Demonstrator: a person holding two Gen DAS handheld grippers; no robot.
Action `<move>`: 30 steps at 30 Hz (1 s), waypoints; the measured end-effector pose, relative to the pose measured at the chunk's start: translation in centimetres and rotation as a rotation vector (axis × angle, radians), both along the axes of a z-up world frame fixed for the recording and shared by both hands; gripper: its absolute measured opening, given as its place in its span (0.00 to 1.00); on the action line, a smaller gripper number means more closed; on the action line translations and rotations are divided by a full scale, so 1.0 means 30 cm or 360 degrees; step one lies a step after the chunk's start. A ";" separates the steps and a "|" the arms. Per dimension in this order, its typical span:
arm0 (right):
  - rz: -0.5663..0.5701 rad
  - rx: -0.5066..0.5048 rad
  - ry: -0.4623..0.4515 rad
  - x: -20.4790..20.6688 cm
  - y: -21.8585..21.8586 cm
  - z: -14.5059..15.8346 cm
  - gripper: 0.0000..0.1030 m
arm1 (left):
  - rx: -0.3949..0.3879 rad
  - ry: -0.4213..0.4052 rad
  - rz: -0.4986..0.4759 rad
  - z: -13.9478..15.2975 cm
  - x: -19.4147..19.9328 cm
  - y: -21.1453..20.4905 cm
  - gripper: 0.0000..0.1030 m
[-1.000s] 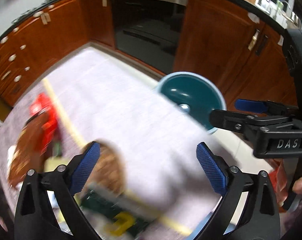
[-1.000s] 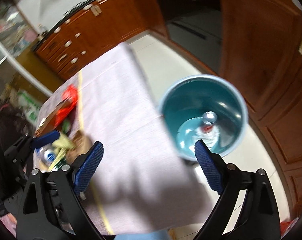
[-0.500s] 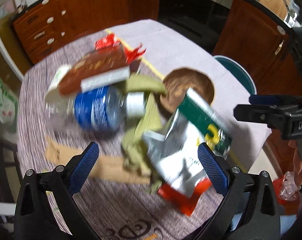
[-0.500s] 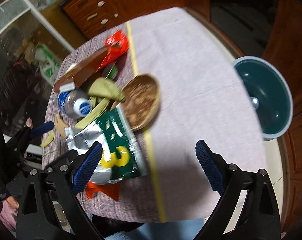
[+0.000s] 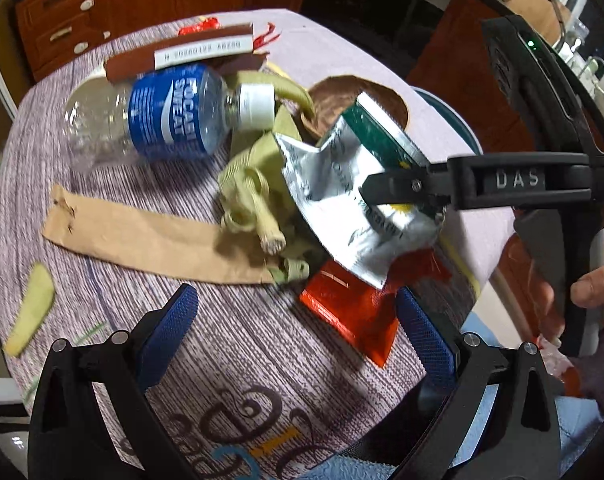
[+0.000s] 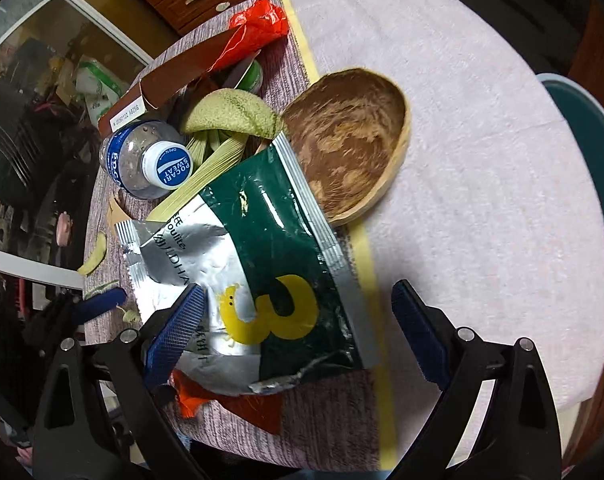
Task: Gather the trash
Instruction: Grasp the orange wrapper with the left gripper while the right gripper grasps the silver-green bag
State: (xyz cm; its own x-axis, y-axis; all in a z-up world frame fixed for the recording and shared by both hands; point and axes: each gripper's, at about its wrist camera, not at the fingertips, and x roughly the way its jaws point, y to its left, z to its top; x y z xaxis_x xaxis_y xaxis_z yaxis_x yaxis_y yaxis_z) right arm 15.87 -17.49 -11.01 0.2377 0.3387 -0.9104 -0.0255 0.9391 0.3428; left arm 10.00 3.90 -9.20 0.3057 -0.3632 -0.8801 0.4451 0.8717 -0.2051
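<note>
A trash pile lies on the round table: a green and silver foil bag, a red wrapper under it, a blue-labelled plastic bottle, a brown box, pale green husks, a brown paper strip and a coconut shell half. My right gripper is open, its fingers straddling the foil bag's near end. My left gripper is open just before the red wrapper. The teal bin stands beyond the table's edge.
A peel scrap lies at the table's left. Wooden cabinets stand behind. A person's hand holds the right gripper's handle at the right of the left wrist view.
Both grippers swung away from the teal bin to the trash pile and came closer. The right gripper now sits over the foil bag.
</note>
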 end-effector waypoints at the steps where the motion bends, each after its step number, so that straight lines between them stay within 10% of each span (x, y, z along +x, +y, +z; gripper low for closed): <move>1: 0.0001 0.0010 -0.0007 -0.002 0.004 0.000 0.88 | -0.0011 0.0017 0.0007 -0.007 -0.002 0.002 0.96; 13: 0.0138 -0.0079 -0.0150 -0.063 0.061 0.088 0.17 | -0.0084 0.0071 -0.0009 -0.033 -0.034 -0.010 0.96; 30: 0.0161 -0.0119 -0.0390 -0.123 0.042 0.316 0.04 | -0.0154 0.0119 -0.0158 -0.059 -0.088 -0.199 0.96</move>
State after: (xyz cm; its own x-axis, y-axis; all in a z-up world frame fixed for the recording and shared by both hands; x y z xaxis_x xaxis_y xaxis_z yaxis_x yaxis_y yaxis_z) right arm 12.18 -16.24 -1.52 0.4221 0.3058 -0.8534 -0.1940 0.9501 0.2445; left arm 7.37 -2.08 -10.97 0.1988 -0.4727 -0.8585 0.5087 0.7985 -0.3219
